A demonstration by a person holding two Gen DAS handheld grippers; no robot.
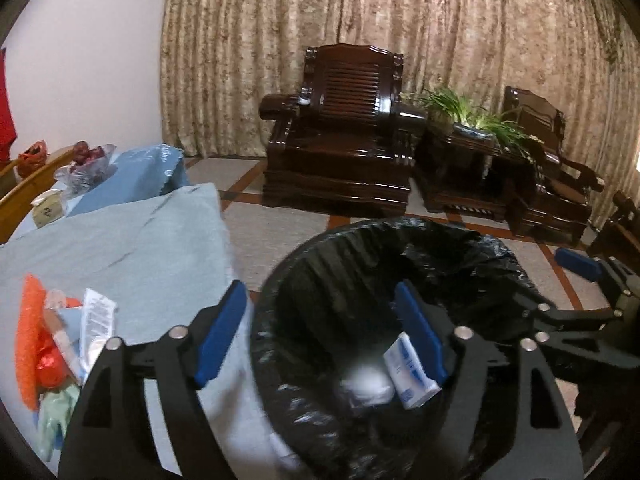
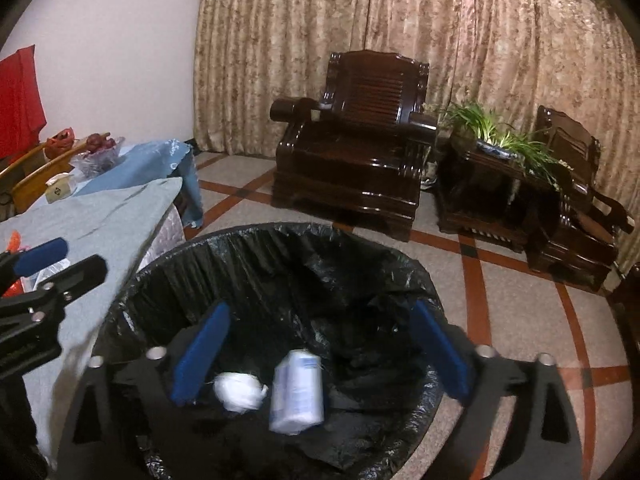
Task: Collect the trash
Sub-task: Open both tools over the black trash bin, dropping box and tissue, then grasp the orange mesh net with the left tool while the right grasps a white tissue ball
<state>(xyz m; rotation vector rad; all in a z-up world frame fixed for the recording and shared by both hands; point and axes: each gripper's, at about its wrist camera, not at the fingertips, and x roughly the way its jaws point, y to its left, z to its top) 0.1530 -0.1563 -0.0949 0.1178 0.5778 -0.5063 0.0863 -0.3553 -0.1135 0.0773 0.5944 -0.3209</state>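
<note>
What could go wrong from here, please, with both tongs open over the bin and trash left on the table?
1. The black plastic liner looks loose and crumpled; tongs dipping in might snag it.
2. The left tongs straddle the bin's rim beside the grey-blue tablecloth; swinging back could catch either.
3. The orange wrappers and white packet lie near the table edge and may get knocked off.

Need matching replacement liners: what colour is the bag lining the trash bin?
Black bin liner, clearest in the right wrist view.

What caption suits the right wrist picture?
Open right gripper above a black-lined bin holding a white wad and packet.
</note>
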